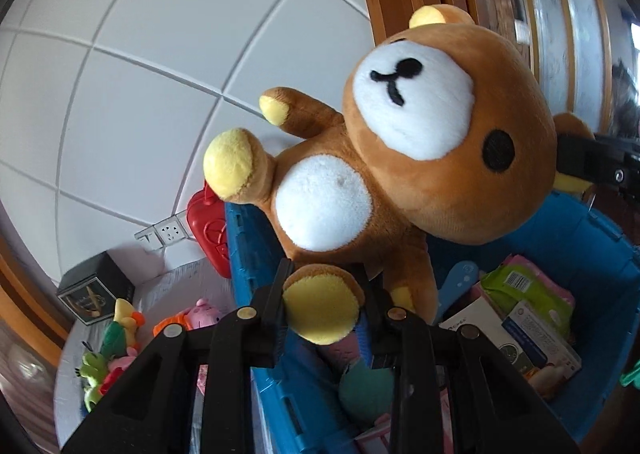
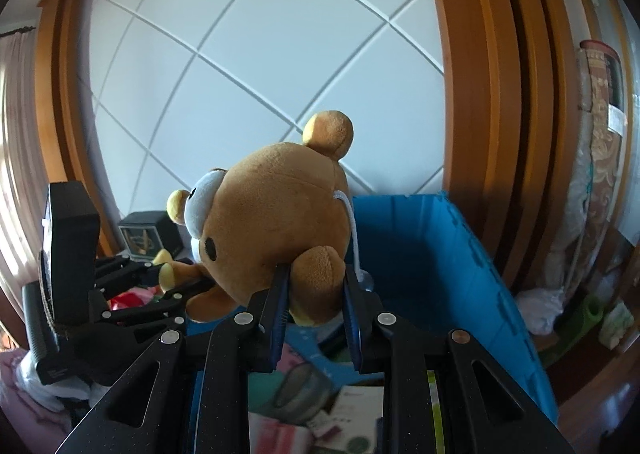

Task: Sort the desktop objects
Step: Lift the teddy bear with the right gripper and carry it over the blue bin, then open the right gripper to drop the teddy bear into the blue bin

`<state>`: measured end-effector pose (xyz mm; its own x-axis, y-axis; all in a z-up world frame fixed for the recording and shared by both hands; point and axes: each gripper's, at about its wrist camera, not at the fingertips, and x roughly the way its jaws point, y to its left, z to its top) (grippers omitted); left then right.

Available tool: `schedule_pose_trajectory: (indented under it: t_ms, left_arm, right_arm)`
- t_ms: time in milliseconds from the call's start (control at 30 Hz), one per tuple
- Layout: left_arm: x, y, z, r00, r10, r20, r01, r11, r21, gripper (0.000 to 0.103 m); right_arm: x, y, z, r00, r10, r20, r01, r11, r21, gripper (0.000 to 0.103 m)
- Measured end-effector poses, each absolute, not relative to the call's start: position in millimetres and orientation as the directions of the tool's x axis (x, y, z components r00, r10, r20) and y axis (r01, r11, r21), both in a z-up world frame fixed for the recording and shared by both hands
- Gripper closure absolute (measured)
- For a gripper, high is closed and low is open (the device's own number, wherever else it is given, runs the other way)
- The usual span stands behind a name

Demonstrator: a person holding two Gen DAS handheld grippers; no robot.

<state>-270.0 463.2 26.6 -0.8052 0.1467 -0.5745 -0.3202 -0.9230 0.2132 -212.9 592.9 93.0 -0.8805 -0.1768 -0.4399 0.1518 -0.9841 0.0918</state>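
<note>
Both grippers, left (image 1: 322,310) and right (image 2: 316,294), clamp one plush bear (image 1: 420,157).

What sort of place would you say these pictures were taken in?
Probably a home room: a white panelled wall with wooden trim, small plush toys on a covered table, and a blue storage bin of household items.

My left-hand camera is looking forward along my left tool (image 1: 326,318), tilted upward, very close to the plush bear's (image 1: 400,157) front. My right-hand camera is looking along my right tool (image 2: 316,310) from the opposite side, also close, seeing the bear's (image 2: 276,213) back. Both are sharing the bear, the blue bin (image 1: 592,238) (image 2: 432,254) beneath it and the white panelled wall (image 1: 160,53) (image 2: 260,33) behind.
</note>
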Motion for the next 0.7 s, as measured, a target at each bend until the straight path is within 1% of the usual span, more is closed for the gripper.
schedule_pose_trajectory:
  t_ms: [100,167,233,300,400,467,500,533,600,667,700]
  left_arm:
    - [-280,476,23,-0.789,0.125,-0.602,-0.326,-0.915,0.237,0.076]
    - [-283,482,23,-0.781,0.121,-0.613,-0.337,-0.908,0.25,0.074]
    - [-284,488,21,-0.779,0.106,-0.618,-0.343,-0.897,0.278,0.07]
    - [-283,493,19,-0.779,0.088,-0.621,-0.345,-0.887,0.306,0.069]
    - [-281,498,20,-0.786,0.068,-0.615,-0.337,-0.881,0.333,0.067]
    - [-280,497,21,-0.784,0.064,-0.617,-0.337,-0.879,0.337,0.063]
    - [-280,496,22,-0.785,0.059,-0.617,-0.333,-0.88,0.34,0.06]
    - [-279,494,23,-0.787,0.057,-0.614,-0.328,-0.882,0.338,0.058]
    - [-278,490,26,-0.788,0.062,-0.612,-0.326,-0.886,0.329,0.056]
    - [-275,486,28,-0.789,0.067,-0.611,-0.326,-0.889,0.323,0.054]
    - [-273,485,29,-0.789,0.07,-0.611,-0.328,-0.888,0.322,0.051]
  right_arm:
    - [-224,609,88,-0.871,-0.187,-0.455,0.156,-0.982,0.106,0.079]
    - [-229,617,85,-0.867,-0.186,-0.462,0.151,-0.982,0.111,0.079]
    - [-231,621,82,-0.864,-0.182,-0.47,0.139,-0.982,0.126,0.076]
    - [-235,628,79,-0.859,-0.169,-0.484,0.112,-0.983,0.145,0.074]
    - [-236,635,74,-0.859,-0.136,-0.494,0.08,-0.988,0.134,0.073]
    - [-237,639,73,-0.853,-0.144,-0.502,0.08,-0.986,0.148,0.067]
    - [-236,640,72,-0.851,-0.14,-0.507,0.075,-0.986,0.148,0.064]
    - [-235,640,71,-0.85,-0.129,-0.511,0.067,-0.988,0.138,0.063]
    - [-233,641,69,-0.849,-0.118,-0.514,0.064,-0.99,0.123,0.059]
    - [-230,639,69,-0.848,-0.108,-0.52,0.056,-0.992,0.114,0.05]
    - [-228,639,68,-0.846,-0.105,-0.522,0.054,-0.992,0.111,0.039]
